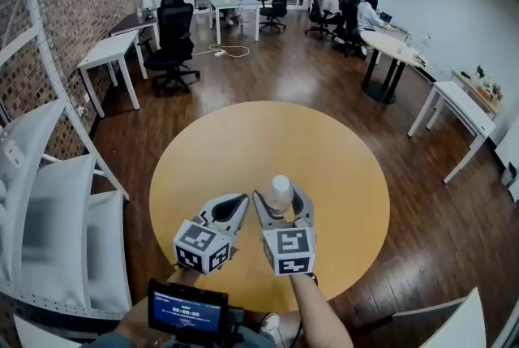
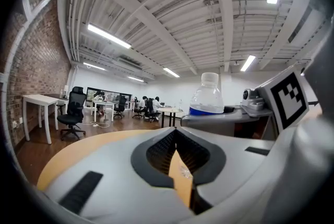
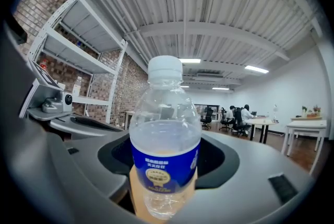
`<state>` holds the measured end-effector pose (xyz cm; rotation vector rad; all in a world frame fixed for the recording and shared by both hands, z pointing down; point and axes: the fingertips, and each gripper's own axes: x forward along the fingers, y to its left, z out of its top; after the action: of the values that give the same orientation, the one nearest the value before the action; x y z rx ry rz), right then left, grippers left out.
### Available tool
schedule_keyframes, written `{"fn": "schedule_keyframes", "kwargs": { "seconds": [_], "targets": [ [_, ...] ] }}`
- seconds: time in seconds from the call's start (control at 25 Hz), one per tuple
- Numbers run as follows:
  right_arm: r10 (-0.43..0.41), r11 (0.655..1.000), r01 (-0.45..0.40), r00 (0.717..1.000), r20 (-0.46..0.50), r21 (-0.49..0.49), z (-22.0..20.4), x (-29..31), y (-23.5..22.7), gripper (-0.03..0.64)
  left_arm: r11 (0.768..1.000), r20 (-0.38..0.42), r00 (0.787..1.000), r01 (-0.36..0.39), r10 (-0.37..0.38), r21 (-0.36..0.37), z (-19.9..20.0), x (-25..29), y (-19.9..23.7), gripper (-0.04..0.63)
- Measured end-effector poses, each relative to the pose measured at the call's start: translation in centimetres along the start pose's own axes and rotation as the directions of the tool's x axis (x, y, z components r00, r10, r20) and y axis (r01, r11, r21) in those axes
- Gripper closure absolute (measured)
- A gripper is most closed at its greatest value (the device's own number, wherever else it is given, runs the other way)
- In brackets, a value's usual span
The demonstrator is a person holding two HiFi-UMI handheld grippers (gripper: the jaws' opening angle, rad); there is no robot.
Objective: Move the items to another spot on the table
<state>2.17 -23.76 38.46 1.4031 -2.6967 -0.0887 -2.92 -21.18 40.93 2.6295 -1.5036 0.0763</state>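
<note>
Bottle: clear plastic with a white cap and a blue label, upright between the jaws of the right claw. The jaws are clamped on its body at the label, one on each side, and the cap and shoulder rise above them. It is over the round yellow tabletop, toward the 6 o'clock side, inside the near rim. The right gripper view shows yellow surface under the bottle, but whether its base touches the tabletop I cannot tell.

The left claw is just beside the bottle, at its 9 o'clock. Its jaws are drawn together to a point with nothing between them; in the left gripper view only a thin sliver of yellow tabletop shows through the slit. Both claws point toward 12 o'clock and run nearly side by side, with their marker cubes close together at the near end. A forearm leads back from the right one toward the 6 o'clock edge of the head view, next to a small dark screen.

Around the tabletop is dark wood floor. A white shelf rack stands at 9 o'clock against a brick wall. A black office chair and white desks are at 11 o'clock. Seated people are far off at 1 o'clock.
</note>
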Motion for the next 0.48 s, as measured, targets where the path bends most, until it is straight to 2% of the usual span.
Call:
{"fn": "schedule_keyframes", "kwargs": {
  "seconds": [0.48],
  "targets": [
    [-0.14, 0.99, 0.14, 0.99, -0.02, 0.01, -2.9, -6.2, -10.4, 0.327, 0.991, -0.017, 0.991, 0.13, -0.13, 0.02, -1.0, 7.1, -9.3, 0.583]
  ]
}}
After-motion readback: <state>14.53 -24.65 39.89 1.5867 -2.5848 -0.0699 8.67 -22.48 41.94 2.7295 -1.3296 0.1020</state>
